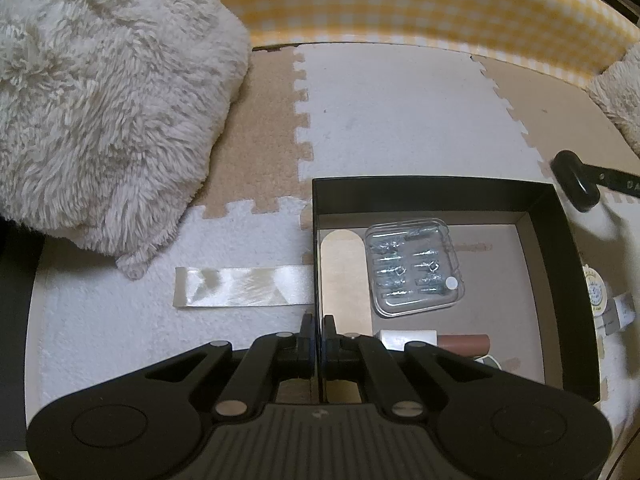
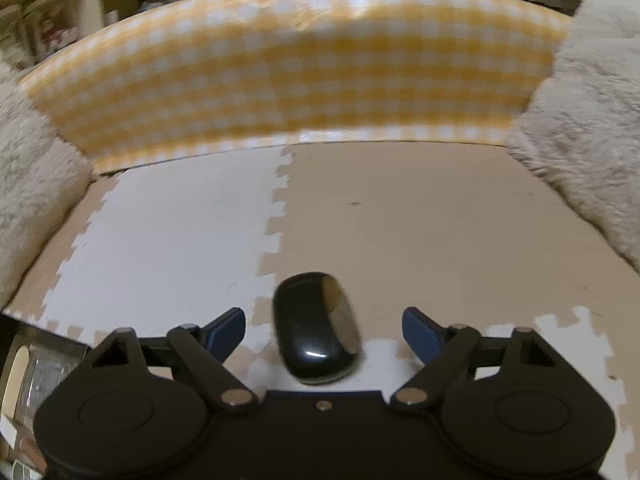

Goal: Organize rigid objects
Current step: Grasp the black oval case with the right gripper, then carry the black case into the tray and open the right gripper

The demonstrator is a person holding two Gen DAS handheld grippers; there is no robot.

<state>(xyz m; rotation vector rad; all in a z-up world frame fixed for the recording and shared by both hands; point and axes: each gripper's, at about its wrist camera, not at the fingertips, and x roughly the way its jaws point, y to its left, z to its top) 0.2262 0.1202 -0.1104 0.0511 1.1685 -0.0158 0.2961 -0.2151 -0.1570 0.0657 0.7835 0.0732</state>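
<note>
1. Left wrist view: the left gripper (image 1: 317,326) is clamped shut on the near-left wall of the matte black box (image 1: 432,190); inside lie a clear ribbed plastic case (image 1: 414,266) and a tube.
2. Right wrist view: the right gripper (image 2: 323,330) stands wide open, with the glossy, rounded black case (image 2: 314,330) on the foam mat between its fingers, untouched.

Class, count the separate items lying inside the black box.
3, perhaps more hidden behind the gripper: nail file at left, clear plastic case in the middle, lipstick tube at the near edge of the black box.
</note>
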